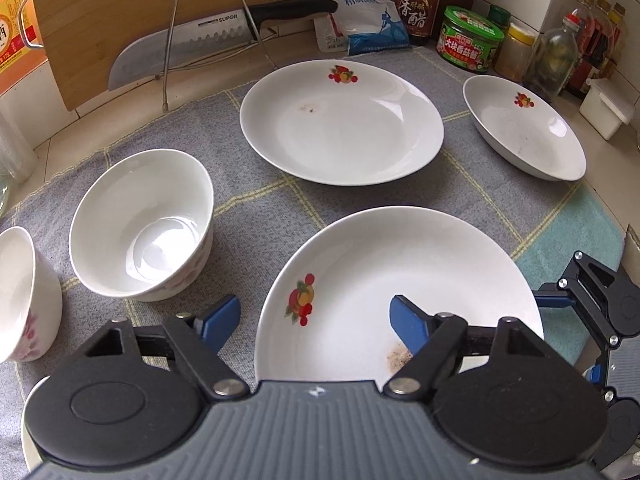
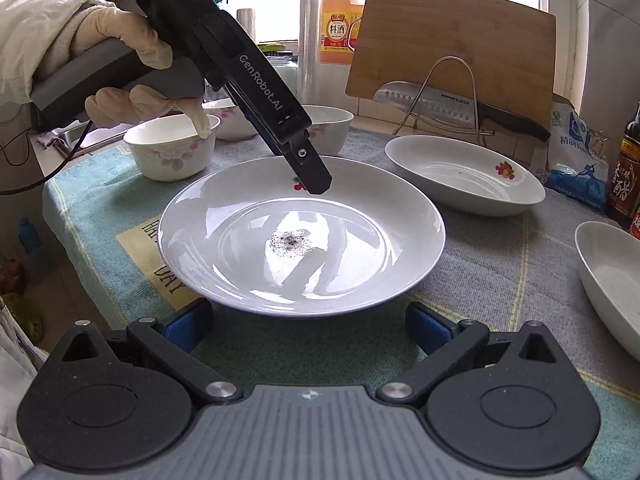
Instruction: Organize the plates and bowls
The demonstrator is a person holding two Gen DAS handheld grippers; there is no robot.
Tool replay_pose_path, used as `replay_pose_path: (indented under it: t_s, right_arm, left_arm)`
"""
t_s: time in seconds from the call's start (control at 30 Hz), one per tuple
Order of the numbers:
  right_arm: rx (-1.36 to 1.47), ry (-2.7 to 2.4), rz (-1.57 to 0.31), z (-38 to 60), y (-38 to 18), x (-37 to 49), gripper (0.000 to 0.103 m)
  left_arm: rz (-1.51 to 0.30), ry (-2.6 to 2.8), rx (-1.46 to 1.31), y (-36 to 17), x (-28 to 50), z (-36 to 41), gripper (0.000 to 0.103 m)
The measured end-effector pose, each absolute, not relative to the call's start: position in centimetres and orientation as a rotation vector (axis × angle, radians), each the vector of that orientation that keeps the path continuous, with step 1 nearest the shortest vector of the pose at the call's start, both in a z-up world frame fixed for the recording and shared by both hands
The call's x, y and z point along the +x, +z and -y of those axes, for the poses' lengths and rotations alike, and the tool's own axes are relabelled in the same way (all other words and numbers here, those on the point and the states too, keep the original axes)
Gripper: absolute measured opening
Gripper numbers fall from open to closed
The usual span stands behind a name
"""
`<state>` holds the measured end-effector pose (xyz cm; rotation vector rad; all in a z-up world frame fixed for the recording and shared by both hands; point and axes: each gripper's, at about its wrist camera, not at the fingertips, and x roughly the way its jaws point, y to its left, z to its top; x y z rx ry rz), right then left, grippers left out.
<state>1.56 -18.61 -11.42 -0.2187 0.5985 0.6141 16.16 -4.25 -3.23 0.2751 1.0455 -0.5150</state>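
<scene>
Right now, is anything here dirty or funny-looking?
Yes. The nearest plate has a dark crumbly smudge in its middle, so it looks unwashed. The far plate has a small brownish spot too. Nothing looks broken or spilled.

Knife (image 1: pixel 208 38) on wire rack (image 1: pixel 208 36) against leaning cutting board (image 1: pixel 120 12); salt bag (image 1: pixel 360 20), vinegar bottle (image 1: pixel 420 4), green-lidded jar (image 1: pixel 470 38) behind checked cloth (image 1: pixel 260 200).

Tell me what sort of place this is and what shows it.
Most likely a home kitchen counter. A knife rests in a wire rack against a wooden cutting board, bottles and jars of sauce and vinegar stand along the tiled wall, and white plates and bowls sit on a cloth.
</scene>
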Motion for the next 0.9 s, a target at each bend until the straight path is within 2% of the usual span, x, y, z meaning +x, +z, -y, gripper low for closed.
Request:
replay_pose_path:
  t_s: [0.17, 0.27, 0.9]
  right_arm:
    - [-0.22, 0.606, -0.595, 18.5, -11.4, 1.7, 0.103]
    - [-0.232, 0.611, -0.616, 18.3, -11.2, 2.0, 0.103]
    - [-0.254, 0.624, -0.675, 17.5, -10.9, 3.1, 0.103]
  left_arm:
    - [-1.084, -0.526, 0.258, -3.8, 17.3, 4.2, 0.067]
    - [-1.113, -0.536, 0.239, -4.2, 17.8, 4.1, 0.065]
    - [-1.189, -0.617, 0.312, -4.8, 18.7, 4.7, 0.064]
